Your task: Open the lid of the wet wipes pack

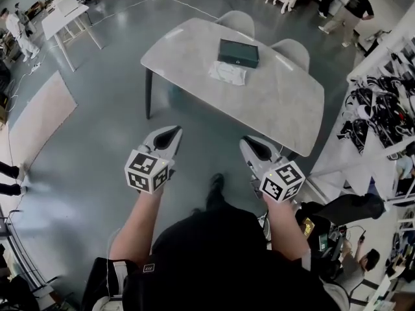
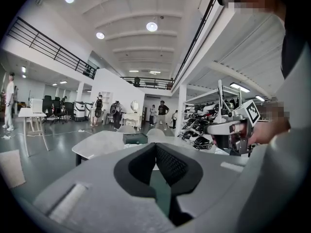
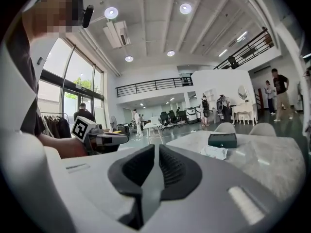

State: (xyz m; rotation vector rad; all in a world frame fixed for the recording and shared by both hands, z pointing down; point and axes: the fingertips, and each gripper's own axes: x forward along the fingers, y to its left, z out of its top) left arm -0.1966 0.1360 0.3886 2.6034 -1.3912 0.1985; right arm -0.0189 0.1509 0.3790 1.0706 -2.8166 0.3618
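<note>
Two grippers and two small things on a table (image 1: pixel 194 44). A dark green box (image 1: pixel 238 52), flat-topped and sharp-edged, lies on the pale stone-look top. A white soft packet (image 1: pixel 227 72), crumpled at its edges, lies against the side of the box that faces the jaws. At this distance no view shows a lid on either, so it cannot be told which one is the wet wipes pack.

The person stands short of the table with both forearms stretched forward, side by side. The left gripper (image 1: pixel 172 133) and the right gripper (image 1: pixel 249 142) point toward the table, tilted only slightly down, their marker cubes at the rear. In each gripper's own view the two dark pads meet along the middle line: both pairs of jaws are together, with nothing between them.

The box and the packet lie well ahead of both pairs of jaw tips, beyond the nearest table edge and touched by neither gripper. In the left gripper view they lie just left of the jaw line. In the right gripper view they lie off to its right. Two pale chairs (image 1: pixel 237 21) stand beyond them at the far edge.
</note>
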